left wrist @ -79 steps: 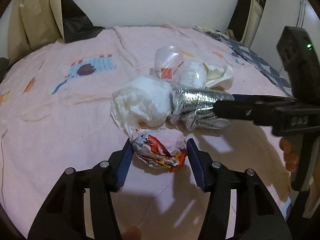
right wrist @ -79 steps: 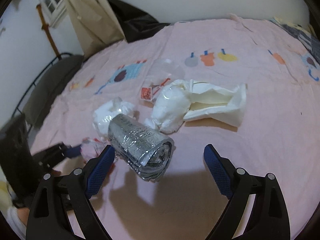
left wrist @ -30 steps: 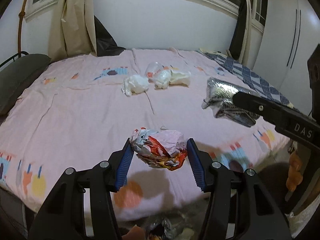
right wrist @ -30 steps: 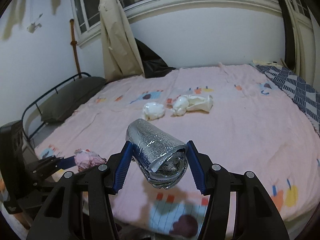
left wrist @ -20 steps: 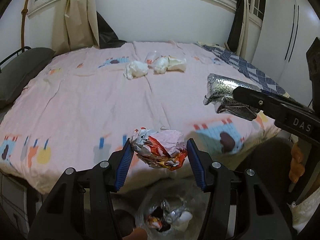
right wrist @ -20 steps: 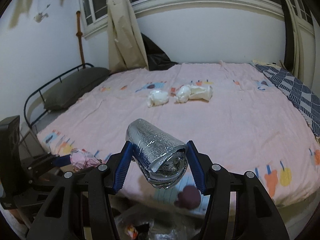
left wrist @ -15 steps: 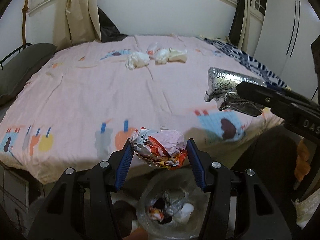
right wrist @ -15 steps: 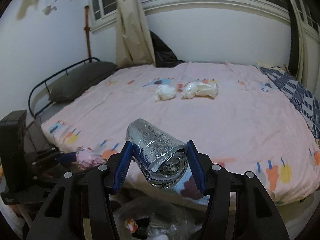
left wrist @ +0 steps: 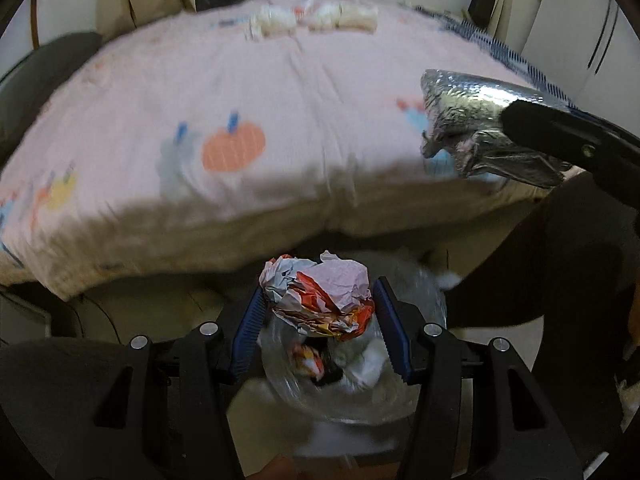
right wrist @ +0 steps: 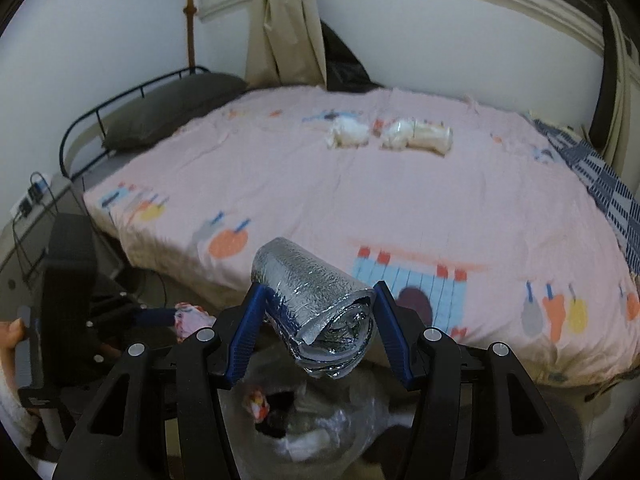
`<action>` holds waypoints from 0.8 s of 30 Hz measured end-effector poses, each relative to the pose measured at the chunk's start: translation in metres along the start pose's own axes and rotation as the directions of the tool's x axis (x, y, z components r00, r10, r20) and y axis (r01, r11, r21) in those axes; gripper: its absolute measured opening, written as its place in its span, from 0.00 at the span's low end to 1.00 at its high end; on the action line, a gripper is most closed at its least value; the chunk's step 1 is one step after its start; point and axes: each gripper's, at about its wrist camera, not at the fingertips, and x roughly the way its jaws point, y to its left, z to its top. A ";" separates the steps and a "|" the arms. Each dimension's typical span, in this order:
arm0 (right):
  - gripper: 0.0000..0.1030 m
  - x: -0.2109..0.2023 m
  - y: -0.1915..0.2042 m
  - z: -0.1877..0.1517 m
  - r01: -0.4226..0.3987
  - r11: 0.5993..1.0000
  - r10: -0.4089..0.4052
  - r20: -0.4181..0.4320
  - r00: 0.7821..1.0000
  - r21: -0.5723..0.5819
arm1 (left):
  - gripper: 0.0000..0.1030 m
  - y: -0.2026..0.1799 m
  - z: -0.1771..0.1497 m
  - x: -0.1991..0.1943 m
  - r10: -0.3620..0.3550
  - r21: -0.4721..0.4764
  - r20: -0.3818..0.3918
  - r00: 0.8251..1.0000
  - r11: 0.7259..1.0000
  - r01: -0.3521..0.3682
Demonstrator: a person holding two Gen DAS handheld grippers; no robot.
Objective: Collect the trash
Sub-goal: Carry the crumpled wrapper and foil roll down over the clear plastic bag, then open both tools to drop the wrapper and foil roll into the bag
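Observation:
My left gripper (left wrist: 318, 312) is shut on a crumpled pink, orange and white paper ball (left wrist: 320, 294) and holds it over a clear trash bag (left wrist: 352, 376) on the floor with litter inside. My right gripper (right wrist: 318, 322) is shut on a silver foil roll (right wrist: 320, 300), above the same bag (right wrist: 320, 424). The foil roll also shows at the right of the left wrist view (left wrist: 476, 128). The paper ball shows at the left of the right wrist view (right wrist: 190, 318). White crumpled trash (right wrist: 348, 132) and a white wrapper (right wrist: 416, 134) lie far back on the bed.
The pink bed (right wrist: 360, 200) with cartoon prints fills the space ahead, its front edge just beyond the bag. A dark pillow (right wrist: 172, 108) and a black metal frame (right wrist: 100, 112) are at the left. Curtain and window stand behind.
Both grippers have drawn back from the bed and dropped toward the floor, each keeping its load. The trash bag now lies right under them.

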 end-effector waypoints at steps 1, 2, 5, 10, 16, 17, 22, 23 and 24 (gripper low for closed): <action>0.50 0.005 0.001 -0.002 0.005 1.000 -0.005 -0.020 1.000 0.000 | 0.53 0.001 -0.001 0.005 0.003 -0.009 -0.014 1.000 1.000 -0.003; 0.50 0.010 0.002 -0.004 0.009 1.000 -0.009 -0.043 0.999 0.001 | 0.53 0.003 -0.001 0.010 0.005 -0.019 -0.029 1.000 1.000 -0.005; 0.50 0.032 0.007 -0.015 0.021 1.000 -0.021 -0.129 0.991 -0.003 | 0.53 0.007 -0.003 0.030 0.015 -0.061 -0.091 0.996 0.998 -0.020; 0.50 0.074 0.010 -0.032 0.042 0.998 -0.051 -0.269 0.962 -0.038 | 0.53 0.006 -0.009 0.061 0.008 -0.095 -0.205 0.979 0.995 -0.028; 0.50 0.125 -0.005 -0.059 0.062 0.998 -0.046 -0.429 0.902 0.024 | 0.53 0.000 -0.022 0.098 -0.009 -0.116 -0.335 0.942 0.993 -0.032; 0.50 0.135 -0.007 -0.064 0.070 0.997 -0.047 -0.458 0.888 0.033 | 0.53 0.000 -0.023 0.103 -0.010 -0.116 -0.352 0.936 0.993 -0.033; 0.50 0.169 -0.019 -0.089 0.108 0.990 -0.037 -0.556 0.830 0.096 | 0.53 -0.004 -0.033 0.131 -0.015 -0.103 -0.443 0.897 0.994 -0.035; 0.50 0.176 -0.021 -0.094 0.117 0.988 -0.039 -0.575 0.817 0.100 | 0.53 -0.004 -0.035 0.137 -0.012 -0.099 -0.457 0.889 0.994 -0.038; 0.50 0.181 -0.021 -0.098 0.123 0.988 -0.042 -0.588 0.808 0.098 | 0.53 -0.005 -0.036 0.142 -0.003 -0.092 -0.470 0.882 0.995 -0.046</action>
